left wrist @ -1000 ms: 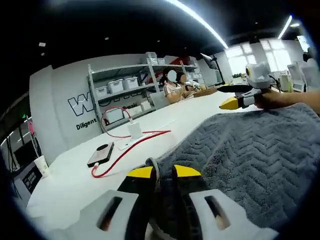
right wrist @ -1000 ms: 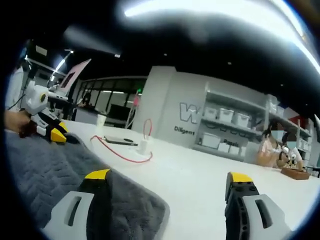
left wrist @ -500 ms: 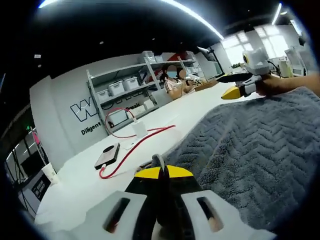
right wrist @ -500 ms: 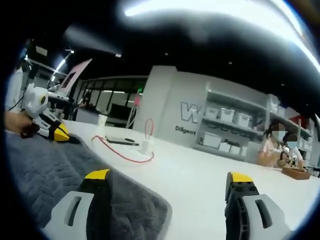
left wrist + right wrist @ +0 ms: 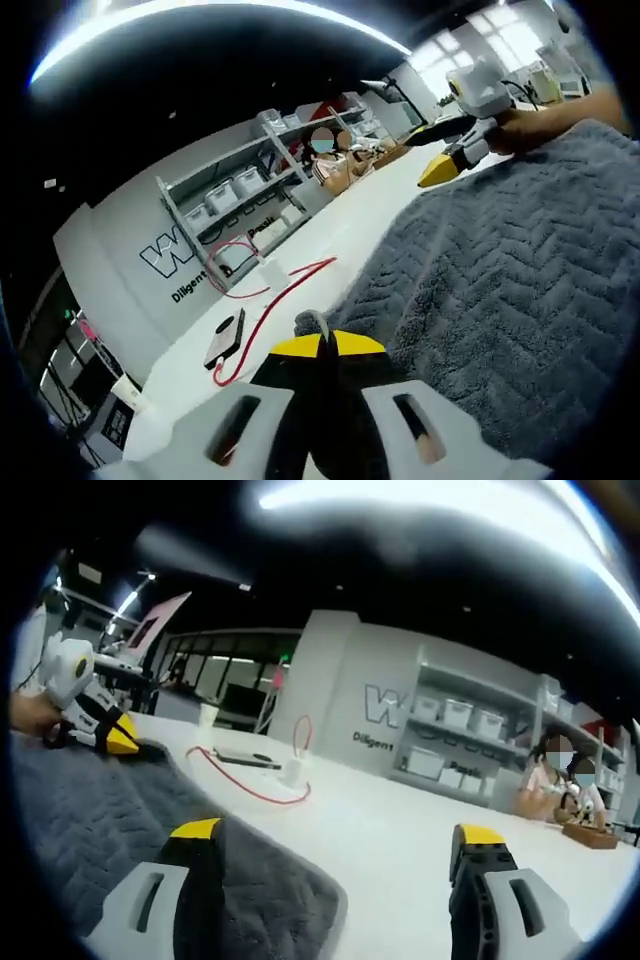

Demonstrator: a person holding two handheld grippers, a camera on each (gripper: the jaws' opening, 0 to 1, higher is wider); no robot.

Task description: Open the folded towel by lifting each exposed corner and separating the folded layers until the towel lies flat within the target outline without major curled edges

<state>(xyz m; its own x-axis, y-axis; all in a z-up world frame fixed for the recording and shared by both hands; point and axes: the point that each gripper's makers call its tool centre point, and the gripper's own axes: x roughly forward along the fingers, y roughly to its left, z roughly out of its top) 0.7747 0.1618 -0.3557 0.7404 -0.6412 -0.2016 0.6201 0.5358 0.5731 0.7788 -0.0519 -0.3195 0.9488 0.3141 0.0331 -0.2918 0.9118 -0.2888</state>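
Nearby, red cable, perhaps charger, beside grey towel.

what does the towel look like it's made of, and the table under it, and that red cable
Towel: grey woven cloth, probably cotton terry; matte, fuzzy pile with a raised zigzag pattern.
Table: white, smooth, faintly glossy top, likely laminate or painted board; the look doesn't settle which.
Cable: thin red cord that bends in loops, so probably rubber or plastic sheathing.

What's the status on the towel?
Left gripper shut on a corner of the grey towel. Right gripper open, one side over the towel's edge. Red cable and power bank nearby on the table.
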